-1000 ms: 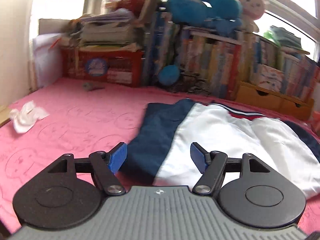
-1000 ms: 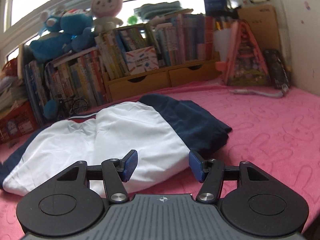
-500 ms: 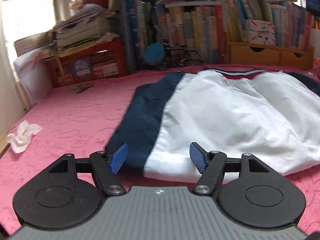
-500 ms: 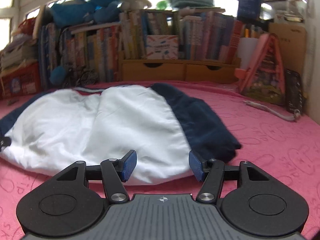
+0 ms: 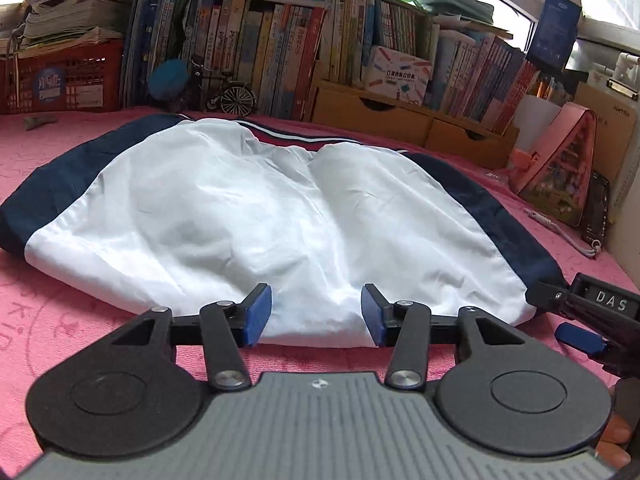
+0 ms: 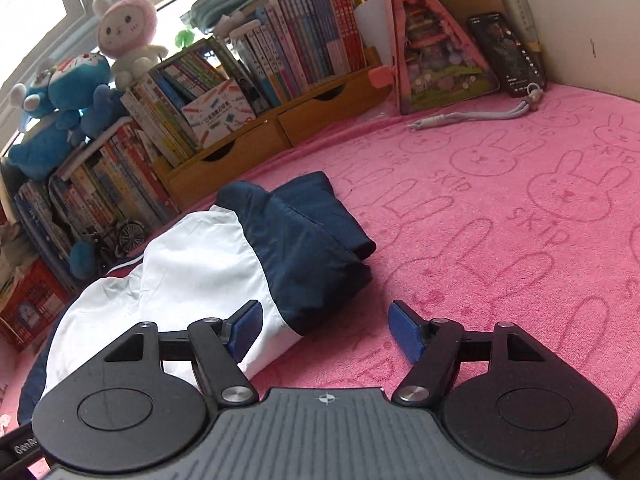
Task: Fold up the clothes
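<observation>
both claws gaping wide and empty, left claw [image 5: 316, 314] at the near white hem of the jacket [image 5: 248, 208] spread just ahead, right claw [image 6: 326, 330] at its navy corner; risk: slick fabric bunches or only the top layer gets pinched, skewing the fold.

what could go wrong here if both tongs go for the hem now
The white and navy jacket is puffed and wrinkled, so a pinch at its near hem may catch only the top layer. The right tongs straddle its navy sleeve edge beside bare pink blanket, and might snag that.
</observation>
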Demonstrator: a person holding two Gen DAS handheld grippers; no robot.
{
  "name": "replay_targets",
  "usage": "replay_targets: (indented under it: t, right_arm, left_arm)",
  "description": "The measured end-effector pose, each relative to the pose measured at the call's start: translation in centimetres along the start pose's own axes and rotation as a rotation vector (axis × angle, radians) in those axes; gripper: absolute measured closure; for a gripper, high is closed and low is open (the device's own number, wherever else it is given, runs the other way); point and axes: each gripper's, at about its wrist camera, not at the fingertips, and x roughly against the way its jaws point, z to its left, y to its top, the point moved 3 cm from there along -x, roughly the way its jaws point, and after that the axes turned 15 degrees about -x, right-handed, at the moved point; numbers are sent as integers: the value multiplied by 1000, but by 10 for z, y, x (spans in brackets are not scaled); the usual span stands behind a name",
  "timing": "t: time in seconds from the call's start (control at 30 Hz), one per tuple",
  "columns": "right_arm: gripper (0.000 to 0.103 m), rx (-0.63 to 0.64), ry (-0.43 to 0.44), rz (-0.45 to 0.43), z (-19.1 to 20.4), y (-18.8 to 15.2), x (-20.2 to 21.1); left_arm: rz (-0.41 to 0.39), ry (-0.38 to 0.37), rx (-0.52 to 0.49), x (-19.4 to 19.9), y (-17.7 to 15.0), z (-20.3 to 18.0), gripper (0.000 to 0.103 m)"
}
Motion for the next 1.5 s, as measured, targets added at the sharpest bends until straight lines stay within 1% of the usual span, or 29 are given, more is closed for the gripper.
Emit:
replay_targets:
  t: [0.07,0.13,0.2,0.3,0.37,0.5,0.53,0.57,0.6,0.67,0.7,0.77,0.87,0.97,1.0,1.07,1.1,1.2,1.23,1.3,1.37,1.4,1.43,1.47,1.5]
  right_arm:
    - [32,-6,7,4,3,1,-6]
    - [32,-12,14,8,7,3,-11]
    - [31,-17,20,10,10,4,-17]
    - [30,-16,25,18,16,10,-30]
    - [27,-21,29,27,19,15,-41]
    - [26,-47,60,60,25,27,-62]
    - [29,-55,67,71,26,29,-67]
    - [37,-59,64,79,26,31,-70]
    - [43,-61,56,89,27,33,-73]
    - [64,-78,59,123,28,35,-77]
    - [68,-90,67,139,29,36,-78]
    - [80,-71,81,131,37,39,-73]
    - [89,-32,107,116,53,45,-63]
    - [91,50,155,103,91,54,-49]
    - [91,82,176,99,107,58,-44]
    - [91,176,224,105,148,58,-36]
    - [91,223,248,109,169,57,-32]
    - [91,428,339,132,240,29,-23]
    - [91,495,375,150,263,11,-22]
    - [91,621,447,197,305,-30,-22]
    - [90,739,504,257,336,-78,-25]
    - [89,797,522,289,346,-102,-28]
    - [85,843,540,325,352,-121,-30]
    - [81,887,557,359,358,-140,-32]
    - [80,872,582,362,354,-140,-27]
  left_arm:
    - [5,53,-25,-4,-3,-2,55]
    - [3,78,-45,-5,-6,-3,55]
    - [-15,81,-61,-5,-10,-3,55]
    - [-19,88,-70,-6,-10,-5,55]
    - [-21,87,-63,-6,-10,-5,55]
    - [-27,80,-39,-6,-10,-3,55]
    - [-29,78,-28,-6,-10,-2,55]
    - [-30,76,-17,-5,-10,-1,55]
    - [-32,76,-12,-5,-11,-1,55]
    - [-35,80,-1,-6,-11,-1,55]
    - [-36,81,3,-6,-11,-1,55]
    - [-38,81,10,-6,-12,0,55]
    - [-41,71,27,-6,-12,2,56]
    - [-47,39,71,-5,-12,7,57]
    - [-49,16,91,-4,-12,10,57]
    - [-57,-73,162,-1,-14,23,57]
    - [-61,-131,216,1,-17,33,58]
    - [-50,-298,387,9,-29,72,63]
    - [-45,-337,428,13,-35,87,66]
    - [-58,-355,443,27,-45,109,65]
    - [-97,-338,449,45,-54,128,64]
    - [-116,-330,452,55,-59,138,64]
    - [-135,-321,454,64,-64,147,63]
    - [-154,-312,457,73,-68,157,59]
    - [-173,-305,461,82,-73,167,57]
